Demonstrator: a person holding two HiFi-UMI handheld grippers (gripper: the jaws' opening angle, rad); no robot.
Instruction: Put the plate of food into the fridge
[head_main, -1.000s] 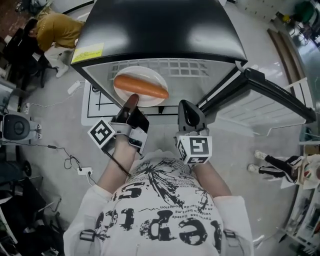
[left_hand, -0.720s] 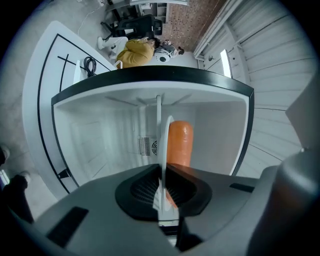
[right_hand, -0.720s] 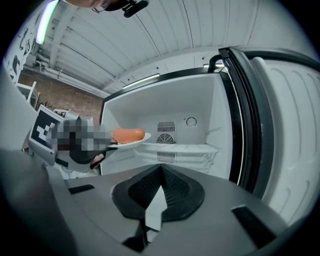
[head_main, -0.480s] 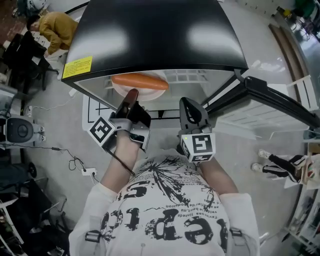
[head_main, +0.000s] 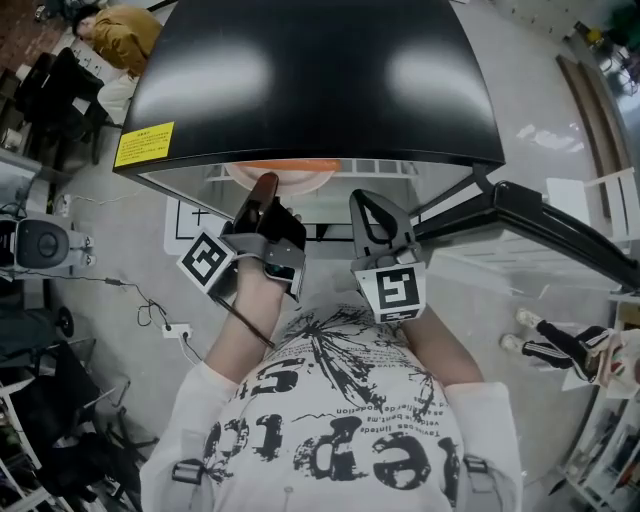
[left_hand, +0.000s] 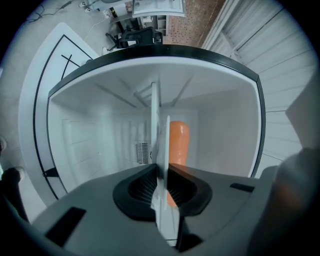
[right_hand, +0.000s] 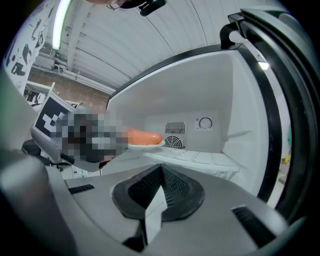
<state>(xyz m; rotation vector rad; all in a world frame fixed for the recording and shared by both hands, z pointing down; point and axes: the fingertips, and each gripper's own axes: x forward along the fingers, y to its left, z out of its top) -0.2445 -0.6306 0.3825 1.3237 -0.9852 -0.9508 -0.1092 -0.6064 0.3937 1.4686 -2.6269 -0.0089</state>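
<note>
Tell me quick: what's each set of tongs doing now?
Left tongs: closed on the plate rim, sausage aboard.
Right tongs: closed, empty.

The left gripper (head_main: 263, 185) carried the plate (head_main: 300, 178) and its sausage (head_main: 290, 164) deeper into the fridge (head_main: 320, 80), until only their near edge showed beneath its black top.

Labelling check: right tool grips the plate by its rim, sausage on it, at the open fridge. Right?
No: the left tool grips the plate by its rim, as the left gripper view shows. The sausage on it and the open fridge are right.
</note>
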